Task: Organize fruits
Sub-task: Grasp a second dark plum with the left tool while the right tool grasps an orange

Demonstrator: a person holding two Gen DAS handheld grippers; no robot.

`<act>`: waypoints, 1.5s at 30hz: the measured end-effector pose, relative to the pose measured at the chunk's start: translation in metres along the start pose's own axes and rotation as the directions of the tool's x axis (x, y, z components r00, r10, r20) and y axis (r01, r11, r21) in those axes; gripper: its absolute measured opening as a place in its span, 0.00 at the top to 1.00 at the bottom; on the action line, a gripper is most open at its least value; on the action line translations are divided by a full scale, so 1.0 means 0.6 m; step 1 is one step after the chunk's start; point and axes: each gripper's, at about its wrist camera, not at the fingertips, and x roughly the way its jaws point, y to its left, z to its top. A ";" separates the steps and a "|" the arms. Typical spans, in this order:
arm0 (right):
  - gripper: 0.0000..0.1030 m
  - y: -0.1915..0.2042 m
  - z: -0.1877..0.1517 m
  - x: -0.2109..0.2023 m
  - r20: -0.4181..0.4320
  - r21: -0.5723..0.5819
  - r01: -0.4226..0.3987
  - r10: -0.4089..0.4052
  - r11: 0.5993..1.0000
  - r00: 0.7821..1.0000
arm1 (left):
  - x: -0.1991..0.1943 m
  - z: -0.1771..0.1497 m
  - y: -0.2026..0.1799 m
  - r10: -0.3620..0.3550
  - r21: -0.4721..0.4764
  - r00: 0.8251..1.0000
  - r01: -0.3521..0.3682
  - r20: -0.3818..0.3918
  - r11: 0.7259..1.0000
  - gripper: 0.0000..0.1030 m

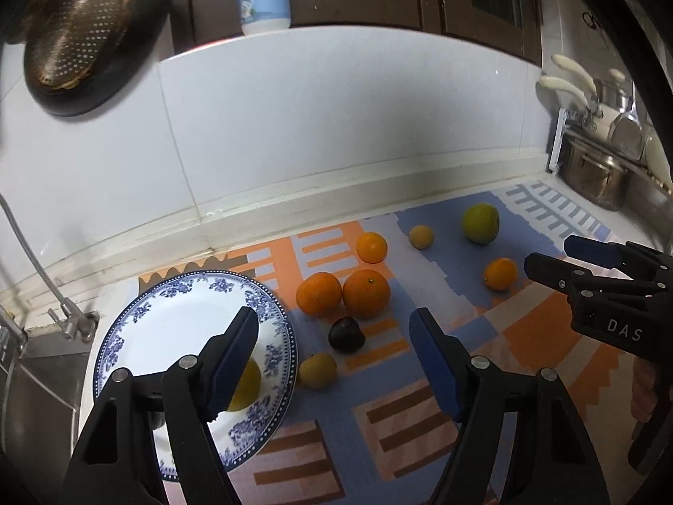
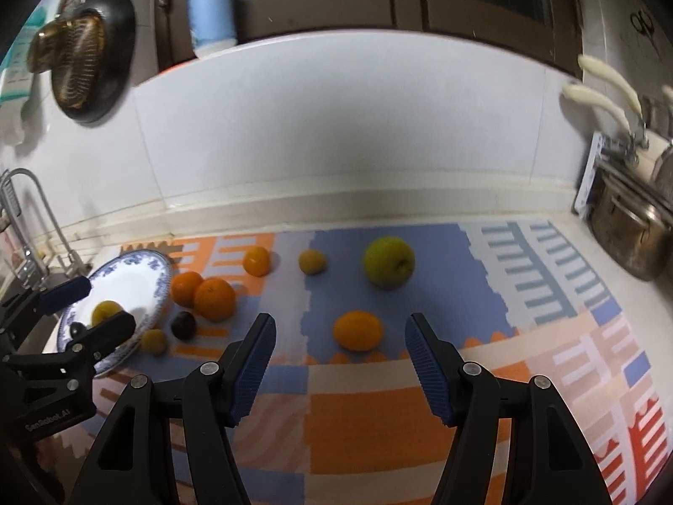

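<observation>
A blue-and-white plate [image 1: 176, 315] sits at the mat's left end, also in the right wrist view [image 2: 139, 277]. On it lie a yellow fruit [image 1: 248, 387] and a small dark fruit [image 2: 78, 328]. On the mat lie two oranges [image 1: 343, 292], a dark plum [image 1: 346, 333], a small yellow fruit [image 1: 317, 370], a mandarin [image 1: 372, 247] and a green apple [image 2: 389, 261]. My left gripper [image 1: 336, 336] is open and empty over the plate's right edge. My right gripper [image 2: 338, 338] is open and empty, just before an orange [image 2: 358, 330].
A patterned mat [image 2: 378, 421] covers the counter. A sink and tap [image 1: 38, 336] lie left of the plate. Metal pots [image 2: 631, 231] stand at the right. A pan with a strainer [image 1: 80, 29] hangs on the tiled wall. A bottle [image 2: 210, 8] stands on the ledge.
</observation>
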 end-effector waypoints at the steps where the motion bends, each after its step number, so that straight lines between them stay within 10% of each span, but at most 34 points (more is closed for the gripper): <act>1: 0.37 -0.002 -0.001 0.006 -0.007 0.004 0.000 0.000 1.000 1.000 | 0.007 -0.001 -0.001 0.000 0.004 1.000 0.000 -0.007 1.000 0.30; 45: 0.62 -0.016 -0.009 0.125 -0.143 0.056 0.010 -0.002 0.998 0.990 | 0.139 -0.022 -0.010 -0.059 -0.044 0.976 0.051 -0.210 0.998 0.74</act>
